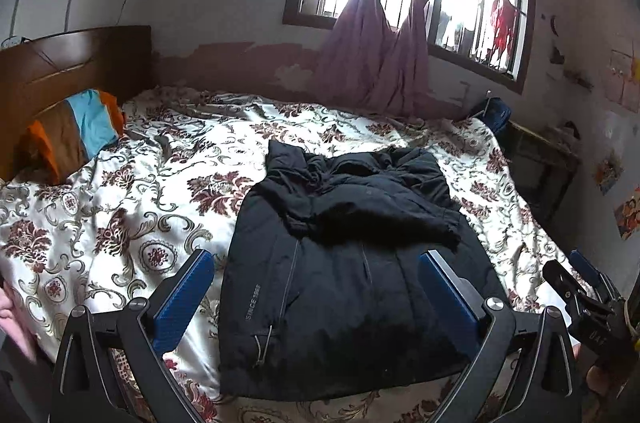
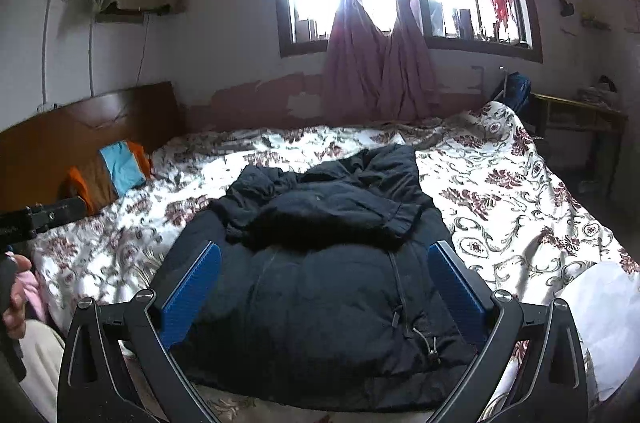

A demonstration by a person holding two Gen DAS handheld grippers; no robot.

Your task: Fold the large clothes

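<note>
A black padded jacket [image 1: 352, 263] lies front-up on the floral bedspread [image 1: 120, 215], hem toward me, with its sleeves and hood bunched across the chest. My left gripper [image 1: 316, 259] hovers open over the jacket's lower left part, nothing between its blue pads [image 1: 184, 299]. In the right wrist view the same jacket [image 2: 320, 287] fills the middle, and my right gripper [image 2: 324, 251] stands open above its hem, holding nothing. The right gripper's body [image 1: 580, 299] shows at the lower right of the left wrist view.
A striped orange, brown and blue pillow [image 1: 76, 131] rests against the wooden headboard [image 1: 72, 59] at the left. Tied curtains [image 1: 380, 55] hang by the window behind the bed. A small table [image 2: 580, 119] stands at the far right. A hand [image 2: 16, 299] is at the left edge.
</note>
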